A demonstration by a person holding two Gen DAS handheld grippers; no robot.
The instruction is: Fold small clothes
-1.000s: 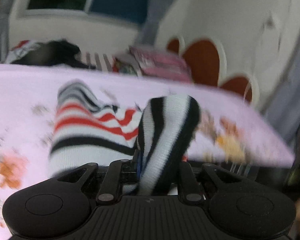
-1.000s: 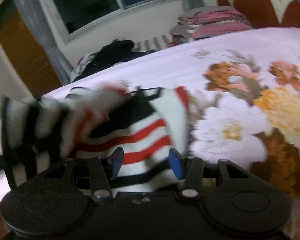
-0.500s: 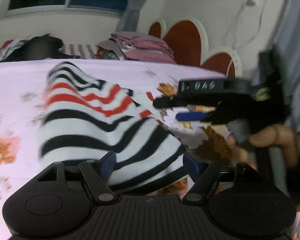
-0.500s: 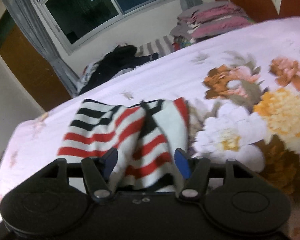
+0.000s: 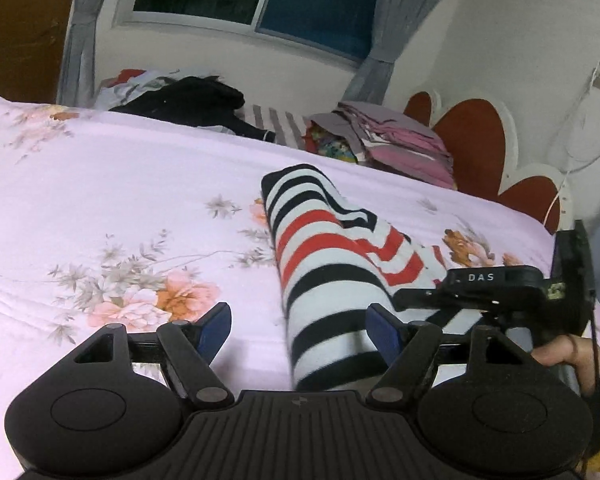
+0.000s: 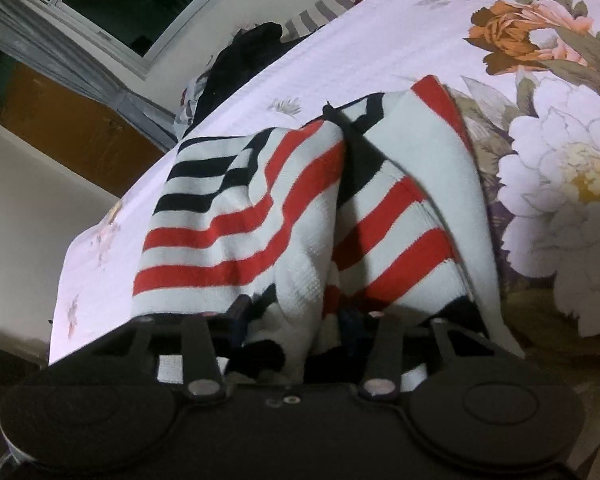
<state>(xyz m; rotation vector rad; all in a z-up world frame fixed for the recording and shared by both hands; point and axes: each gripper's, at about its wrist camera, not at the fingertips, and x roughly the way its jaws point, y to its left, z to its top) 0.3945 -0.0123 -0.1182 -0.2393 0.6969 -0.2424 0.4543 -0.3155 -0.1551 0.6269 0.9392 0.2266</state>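
A small knitted garment (image 5: 324,264) with white, red and black stripes lies folded lengthwise on the pink floral bedsheet (image 5: 100,208). My left gripper (image 5: 300,328) is open and empty; its near end lies between the blue pads (image 5: 216,326). The right gripper's body (image 5: 496,292) shows at the garment's right side. In the right wrist view the garment (image 6: 300,208) drapes over my right gripper (image 6: 296,320), whose fingers have come closer together with the fabric's near edge between them; the tips are partly hidden by cloth.
A stack of folded pink and grey clothes (image 5: 388,140) and a dark pile of clothes (image 5: 192,104) sit at the bed's far edge under the window. A red and white headboard (image 5: 480,144) is at the right. A brown door (image 6: 60,120) stands beyond the bed.
My left gripper let go of the striped sleeve, opened and drew back to the left. My right gripper moved in low under the garment's edge and its fingers narrowed on the fabric.
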